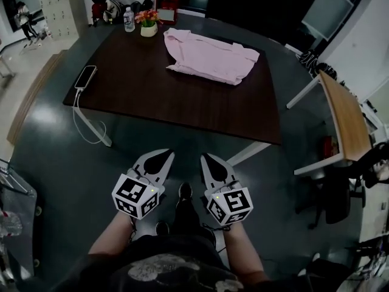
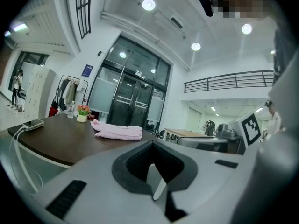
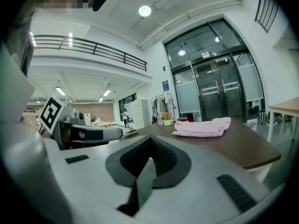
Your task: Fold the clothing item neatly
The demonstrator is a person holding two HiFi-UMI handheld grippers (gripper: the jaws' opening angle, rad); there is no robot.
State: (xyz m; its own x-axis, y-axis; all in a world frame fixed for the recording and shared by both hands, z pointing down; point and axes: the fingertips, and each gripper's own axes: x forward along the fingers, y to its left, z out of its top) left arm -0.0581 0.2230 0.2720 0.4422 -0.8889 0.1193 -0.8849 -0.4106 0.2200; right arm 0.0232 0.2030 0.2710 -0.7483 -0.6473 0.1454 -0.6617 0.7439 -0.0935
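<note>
Seen from above, a dark brown table (image 1: 158, 99) stands on a grey-green floor (image 1: 55, 163). A pale pink shirt (image 1: 209, 56) lies on the far right part of the tabletop. It is spread fairly flat and rumpled, with its collar end toward the far left. Nothing touches it.

A phone (image 1: 85, 76) lies at the table's left edge, and a white cable (image 1: 82, 119) hangs from it to the floor. At the far edge, left of the shirt, a small pot of flowers (image 1: 148, 24) stands beside a clear bottle (image 1: 129, 20). A lighter wooden desk (image 1: 343, 123) stands off to the right.

The person stands back from the near side of the table, holding both grippers side by side over the floor and short of the table's near edge. Both point toward the table. The left gripper (image 1: 161, 155) has its jaws pressed together with nothing between them; its own view shows only the table and shirt beyond. The right gripper (image 1: 206, 157) is likewise closed tight and empty. Each has a black-and-white marker cube at its near end, above the person's bare forearm. The person's dark shoes (image 1: 184, 193) show between the grippers.

From both gripper views the shirt is well apart from the jaws, out across the tabletop.
</note>
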